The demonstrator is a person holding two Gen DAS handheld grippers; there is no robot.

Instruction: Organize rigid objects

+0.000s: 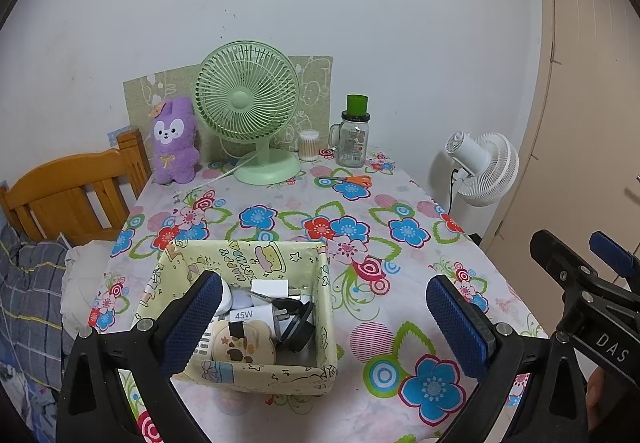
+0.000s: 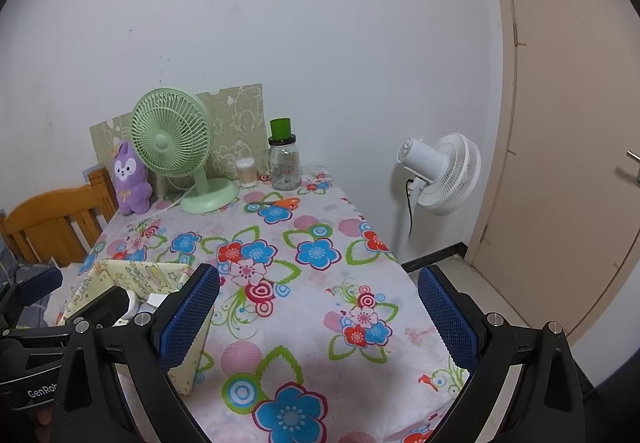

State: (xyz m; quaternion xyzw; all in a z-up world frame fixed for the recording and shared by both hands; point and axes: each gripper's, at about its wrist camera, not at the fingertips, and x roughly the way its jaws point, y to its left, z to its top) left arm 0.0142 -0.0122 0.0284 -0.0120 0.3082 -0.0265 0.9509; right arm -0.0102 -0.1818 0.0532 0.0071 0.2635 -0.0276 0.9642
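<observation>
Risk ahead, as a judgement: knocking or dragging the light fabric box [image 1: 240,307], since the left gripper [image 1: 324,319] hangs right over it with one blue pad inside its left wall. Catching that wall on the way out could tip the box or spill the chargers [image 1: 260,313] and round case [image 1: 244,347] packed inside. Bunching the flowered tablecloth [image 1: 360,203] under the box is also possible.

Left gripper spread wide, gripping nothing, straddling the box's right half. Right gripper [image 2: 318,319] likewise spread and empty, just right of the box, over bare cloth.

Remaining loose rigid item, at a guess: orange scissors [image 1: 352,180], well beyond the box toward the wall, in front of a glass jar [image 1: 353,139] and right of a green fan [image 1: 248,103]. Far from both grippers; reaching across would pass over the box.
</observation>
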